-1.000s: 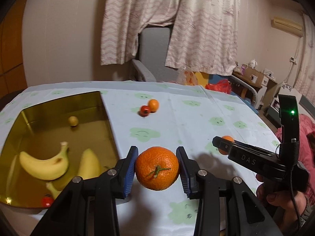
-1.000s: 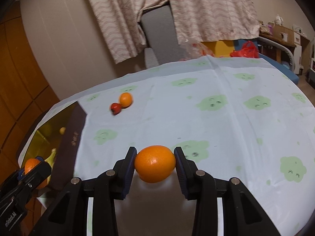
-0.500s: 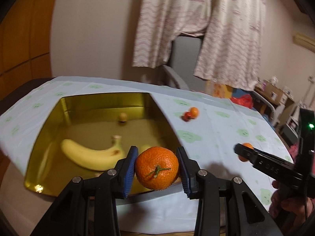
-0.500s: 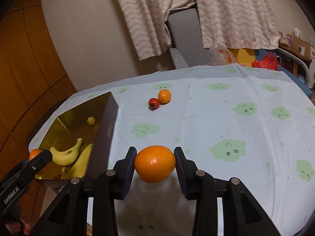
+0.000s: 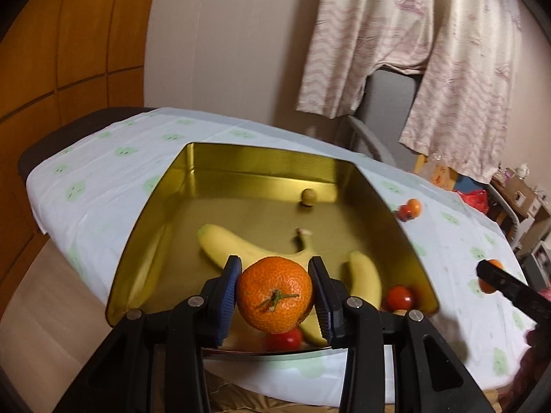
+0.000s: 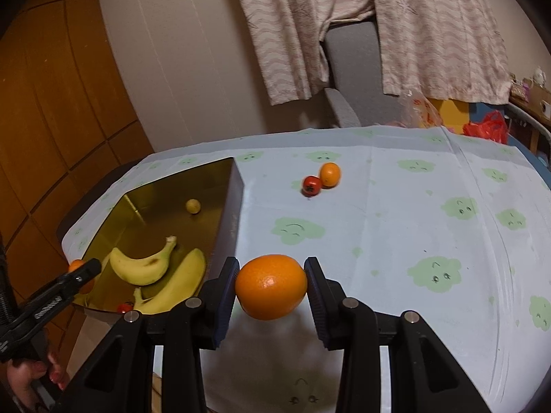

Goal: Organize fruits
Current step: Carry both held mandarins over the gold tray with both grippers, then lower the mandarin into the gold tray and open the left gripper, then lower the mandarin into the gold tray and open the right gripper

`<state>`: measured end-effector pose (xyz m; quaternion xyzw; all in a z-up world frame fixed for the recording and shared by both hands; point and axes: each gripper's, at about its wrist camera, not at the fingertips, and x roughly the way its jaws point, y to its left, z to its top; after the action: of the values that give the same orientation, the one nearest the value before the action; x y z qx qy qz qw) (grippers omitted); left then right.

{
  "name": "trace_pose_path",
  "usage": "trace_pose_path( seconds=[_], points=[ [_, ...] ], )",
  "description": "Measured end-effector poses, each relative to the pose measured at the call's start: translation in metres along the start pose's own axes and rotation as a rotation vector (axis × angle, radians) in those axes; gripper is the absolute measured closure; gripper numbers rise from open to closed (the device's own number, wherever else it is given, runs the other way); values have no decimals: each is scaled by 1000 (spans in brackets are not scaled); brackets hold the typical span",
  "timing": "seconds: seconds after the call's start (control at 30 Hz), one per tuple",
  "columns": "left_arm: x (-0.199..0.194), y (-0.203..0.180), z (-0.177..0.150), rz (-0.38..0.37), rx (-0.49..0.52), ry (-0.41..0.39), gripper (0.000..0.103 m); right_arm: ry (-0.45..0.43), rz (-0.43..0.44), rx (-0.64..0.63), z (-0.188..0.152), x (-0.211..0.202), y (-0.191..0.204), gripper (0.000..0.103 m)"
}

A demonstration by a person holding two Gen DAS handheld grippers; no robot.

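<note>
Mandarin (image 5: 274, 294) clamped in left claw (image 5: 275, 297), above near end of gold tin (image 5: 151, 206) with bananas (image 5: 241, 251). Orange (image 6: 271, 287) gripped in right claw (image 6: 272, 287) over surface (image 6: 396, 227). Step: carrying. Next: lower, release inside tin.

tangerine (image 5: 274, 294) hides part of a banana (image 5: 241, 246) and tomato (image 5: 286, 340).

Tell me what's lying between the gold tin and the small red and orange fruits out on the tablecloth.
Nothing: in the right wrist view, only bare tablecloth lies between the gold tin and the two small fruits.
</note>
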<state>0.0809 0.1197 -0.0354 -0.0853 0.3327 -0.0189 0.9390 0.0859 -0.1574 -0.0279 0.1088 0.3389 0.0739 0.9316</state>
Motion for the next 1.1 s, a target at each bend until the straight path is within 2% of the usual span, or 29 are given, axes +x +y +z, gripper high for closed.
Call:
trace_pose_path(
  seconds=[0.33, 0.47, 0.53, 0.67, 0.73, 0.8, 1.03, 1.1],
  points=[
    [24, 19, -13, 73, -8, 74, 62, 4, 28, -60, 3, 3, 27, 63],
    [26, 20, -16, 93, 8, 67, 60, 1, 32, -76, 5, 3, 34, 63],
    [25, 21, -16, 90, -2, 63, 46, 2, 34, -80, 5, 4, 37, 63],
    [18, 23, -14, 104, -21, 42, 37, 8, 38, -93, 4, 6, 42, 63],
    [16, 24, -14, 104, -34, 38, 22, 11, 41, -99, 3, 7, 45, 63],
    [12, 23, -14, 103, -46, 30, 14, 15, 42, -105, 3, 8, 47, 63],
    [1, 16, -16, 98, -48, 26, 1, 33, 45, -115, 3, 16, 51, 63],
    [-1, 12, -17, 96, -40, 26, 0, 37, 49, -119, 3, 19, 53, 63]
  ],
)
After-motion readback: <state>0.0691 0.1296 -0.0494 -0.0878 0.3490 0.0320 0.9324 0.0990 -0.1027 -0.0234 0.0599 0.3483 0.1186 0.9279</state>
